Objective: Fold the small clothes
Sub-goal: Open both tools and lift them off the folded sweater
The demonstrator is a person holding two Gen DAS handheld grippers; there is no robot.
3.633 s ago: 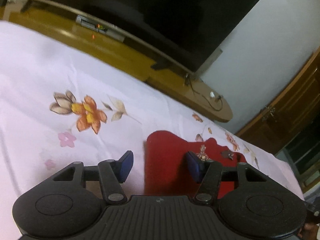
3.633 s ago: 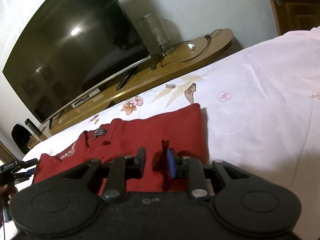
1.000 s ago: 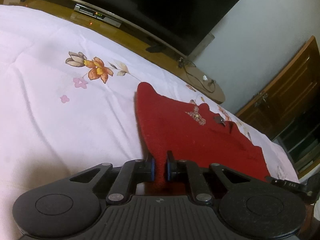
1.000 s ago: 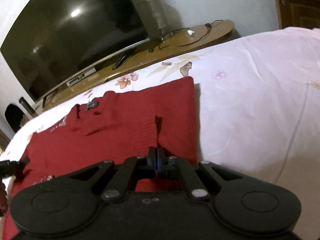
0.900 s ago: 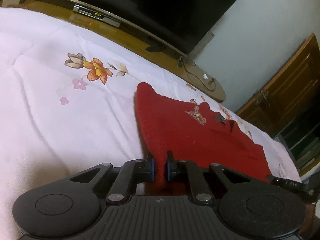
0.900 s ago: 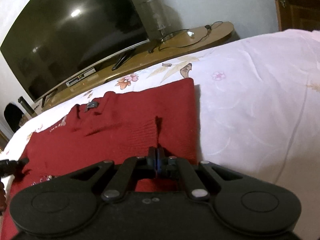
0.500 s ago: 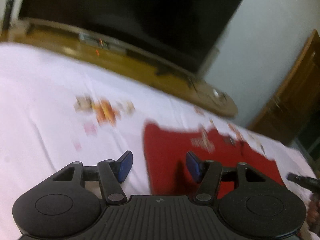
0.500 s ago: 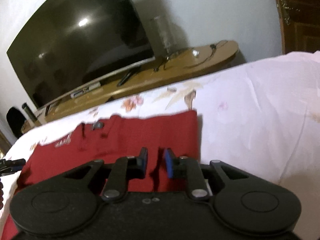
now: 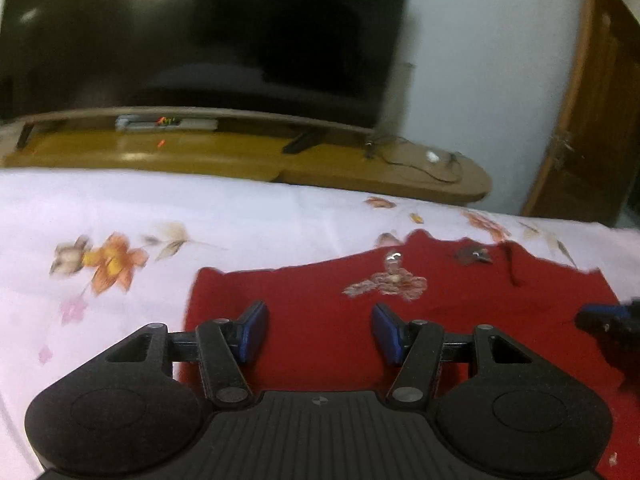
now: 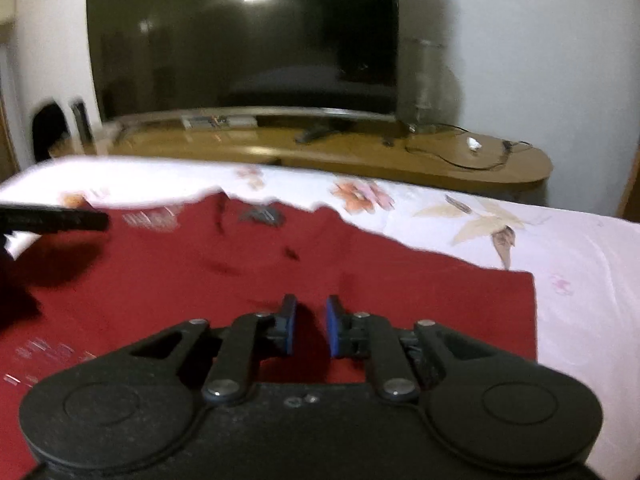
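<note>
Across the far wall a big dark television point(image 10: 244, 40) stands on a long wooden console point(image 10: 460, 164), with the flowered pink bedspread point(image 9: 120, 208) filling the near ground. On it lies the red garment point(image 9: 320, 292), spread flat, its embroidered patch point(image 9: 386, 284) toward the far edge and its right edge straight. Above the cloth's left part the left gripper point(image 9: 318, 330) hangs with jaws wide apart and nothing between them. Over the right part the right gripper point(image 10: 310, 330) shows only a narrow gap, pads clear of the fabric, gripping nothing. To fold well, I'd judge each gripper should pinch one near corner through every layer, lift together and lay the edge squarely toward the far side, avoiding wrinkles. No brand or writing is legible; the set-top box's point(image 9: 166, 122) lights are blurred.
</note>
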